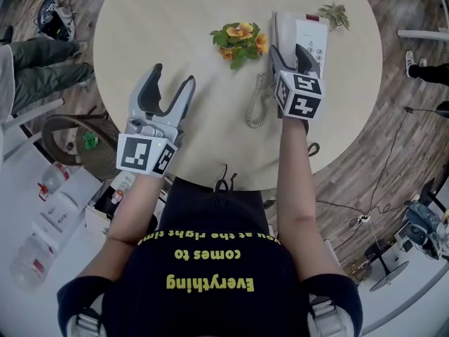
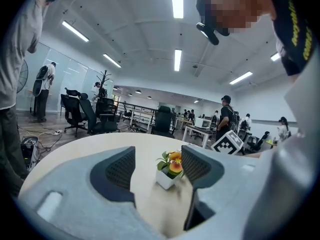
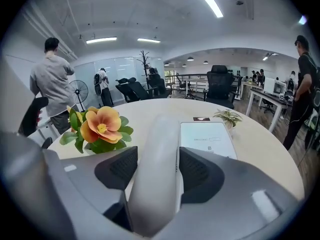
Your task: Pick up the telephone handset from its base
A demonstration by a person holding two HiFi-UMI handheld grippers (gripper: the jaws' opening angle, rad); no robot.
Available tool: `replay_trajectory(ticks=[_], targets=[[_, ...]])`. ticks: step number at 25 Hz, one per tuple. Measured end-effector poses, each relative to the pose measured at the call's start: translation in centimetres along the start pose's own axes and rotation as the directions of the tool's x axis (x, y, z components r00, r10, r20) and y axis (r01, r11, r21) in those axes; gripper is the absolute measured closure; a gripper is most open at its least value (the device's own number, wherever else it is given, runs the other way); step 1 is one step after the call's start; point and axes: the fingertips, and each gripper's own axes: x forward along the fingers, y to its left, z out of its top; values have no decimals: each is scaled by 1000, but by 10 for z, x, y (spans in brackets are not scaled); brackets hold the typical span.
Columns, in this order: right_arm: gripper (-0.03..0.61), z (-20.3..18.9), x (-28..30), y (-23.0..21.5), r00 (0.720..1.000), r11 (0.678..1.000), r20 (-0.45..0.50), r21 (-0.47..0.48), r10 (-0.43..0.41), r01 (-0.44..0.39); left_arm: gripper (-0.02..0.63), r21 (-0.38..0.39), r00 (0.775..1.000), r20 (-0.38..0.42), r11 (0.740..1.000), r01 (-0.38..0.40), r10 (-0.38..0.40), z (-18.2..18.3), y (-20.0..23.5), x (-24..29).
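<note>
A white telephone handset (image 1: 278,28) (image 3: 156,134) lies on the left side of its white base (image 1: 311,39) (image 3: 207,139) at the far right of the round table (image 1: 175,20). A coiled cord (image 1: 257,105) trails from it toward me. My right gripper (image 1: 291,56) (image 3: 157,168) straddles the handset's near end, open, with a dark pad on each side of it. My left gripper (image 1: 173,77) (image 2: 157,169) hovers open over bare tabletop to the left, holding nothing.
A small pot of orange flowers (image 1: 240,42) (image 3: 99,128) (image 2: 169,168) stands just left of the phone. A tiny green plant (image 1: 335,12) (image 3: 227,116) sits beyond the base. People, office chairs and desks surround the table; its near edge is close to my body.
</note>
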Motion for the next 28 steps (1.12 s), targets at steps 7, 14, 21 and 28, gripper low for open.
replay_trajectory(ticks=[7,14,21,28], targets=[[318,-7,8,-1,999,999,-29,-30,-37,37,322,-7,1000,-12,1000,-2,2,-3,3,1],[330,-6,7,-2,999,999,-7,3,-37,37,322,-16,1000,-15,1000,-17,17,-5,6,-3],[341,-2,4,-2,999,999,45,50,-15,13,322,-12,999,-9,999,-34,34,-4,7,-10],[350,4,-5,-3,997,999,76,41,-7,4,322,-10,999,0,999,-52,52,-3,7,-19]])
